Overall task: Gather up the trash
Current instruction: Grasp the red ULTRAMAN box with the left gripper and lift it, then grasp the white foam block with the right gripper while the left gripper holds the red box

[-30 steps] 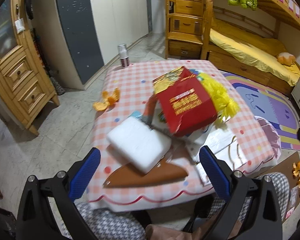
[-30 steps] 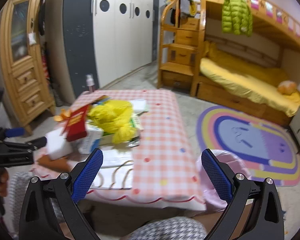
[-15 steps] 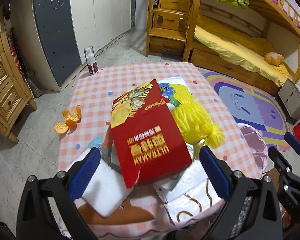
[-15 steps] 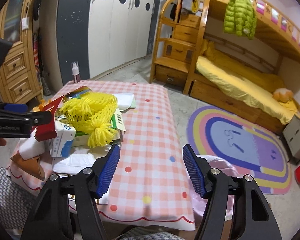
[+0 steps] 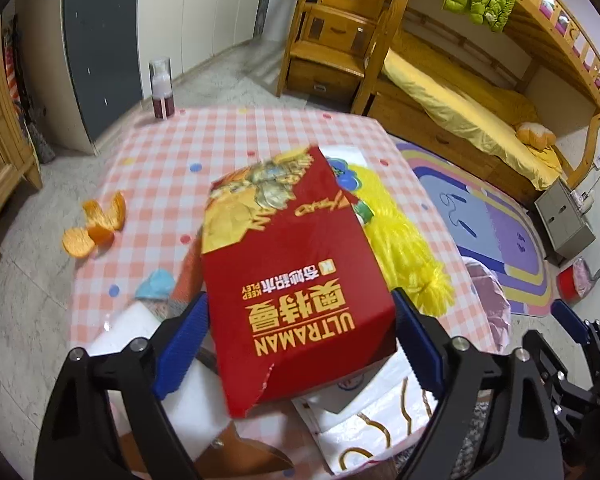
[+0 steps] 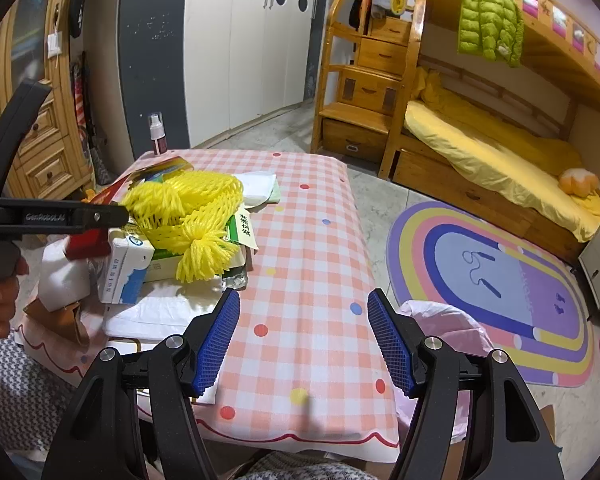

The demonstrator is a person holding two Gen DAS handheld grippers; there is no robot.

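Box (image 5: 296, 280), red: between pads of left claw (image 5: 300, 344), jaws closing, long axis running away from it. Right claw (image 6: 302, 340) apart, empty, over worktop (image 6: 300, 240).

Trash pile (image 6: 180, 232) crowding table's left half, checkered cloth (image 6: 312, 248) bare rightward

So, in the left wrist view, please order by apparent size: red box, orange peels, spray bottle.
1. red box, by far the largest, though nearest the camera.
2. orange peels.
3. spray bottle, looks smallest, but stands farthest away.
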